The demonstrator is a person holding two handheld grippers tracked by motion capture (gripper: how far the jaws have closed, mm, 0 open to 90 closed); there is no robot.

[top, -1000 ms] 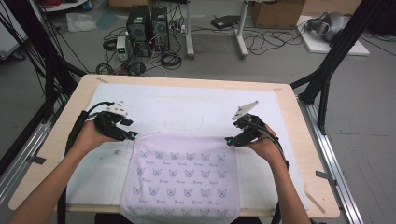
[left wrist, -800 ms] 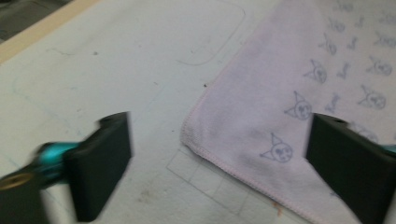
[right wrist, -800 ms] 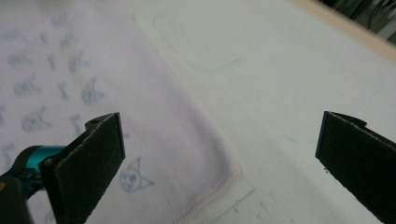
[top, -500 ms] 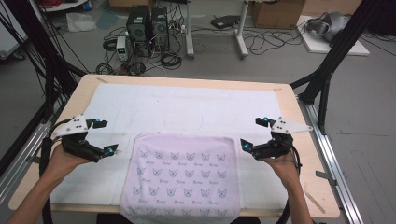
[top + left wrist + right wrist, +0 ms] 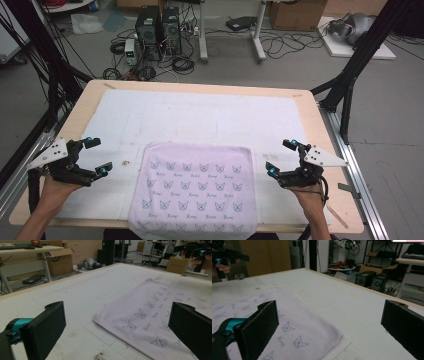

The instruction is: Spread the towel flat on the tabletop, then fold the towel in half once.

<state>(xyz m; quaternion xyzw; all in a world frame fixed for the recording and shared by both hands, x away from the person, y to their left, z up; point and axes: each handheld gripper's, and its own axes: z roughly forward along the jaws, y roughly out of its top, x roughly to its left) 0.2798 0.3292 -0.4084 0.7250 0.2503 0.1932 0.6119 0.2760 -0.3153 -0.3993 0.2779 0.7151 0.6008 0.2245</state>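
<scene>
Towel (image 5: 195, 187) flat on table (image 5: 200, 90), left gripper (image 5: 98, 156) and right gripper (image 5: 280, 156) both gaping beside it

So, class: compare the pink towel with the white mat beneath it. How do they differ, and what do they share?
The towel is pale pink with rows of small printed faces; the mat is plain white, with stains. The towel is smaller, covering the mat's near middle, while the mat spans most of the table. The towel hangs over the near edge; the mat does not. Both lie flat.
</scene>
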